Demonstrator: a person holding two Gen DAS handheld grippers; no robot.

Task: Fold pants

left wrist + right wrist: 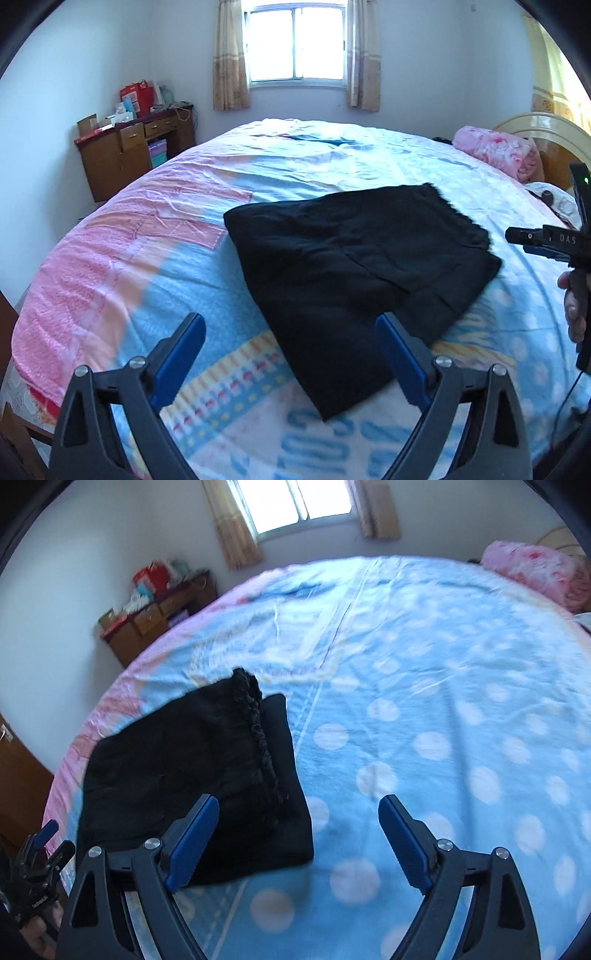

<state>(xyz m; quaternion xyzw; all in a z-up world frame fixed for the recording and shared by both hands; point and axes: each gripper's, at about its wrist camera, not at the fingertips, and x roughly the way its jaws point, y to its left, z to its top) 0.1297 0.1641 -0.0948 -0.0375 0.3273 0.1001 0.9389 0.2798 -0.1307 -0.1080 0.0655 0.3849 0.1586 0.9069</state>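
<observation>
Black pants (pixel 354 266) lie folded into a flat rectangle on the bed, also seen in the right wrist view as a dark pad (pixel 192 775) with the gathered waistband on top. My left gripper (pixel 291 325) is open, its blue fingers spread just above the near edge of the pants with nothing pinched. My right gripper (pixel 299 808) is open too, hovering over the bedsheet at the pants' right edge, and it shows at the right rim (pixel 535 240) of the left wrist view. The left gripper (pixel 48 838) appears at the lower left of the right wrist view.
The bed (pixel 122 280) has a pink, blue and polka-dot sheet (pixel 443 701). A rolled pink quilt (pixel 498 151) lies by the headboard at the right. A wooden desk (pixel 129 151) with boxes stands at the back left, below a curtained window (pixel 295 40).
</observation>
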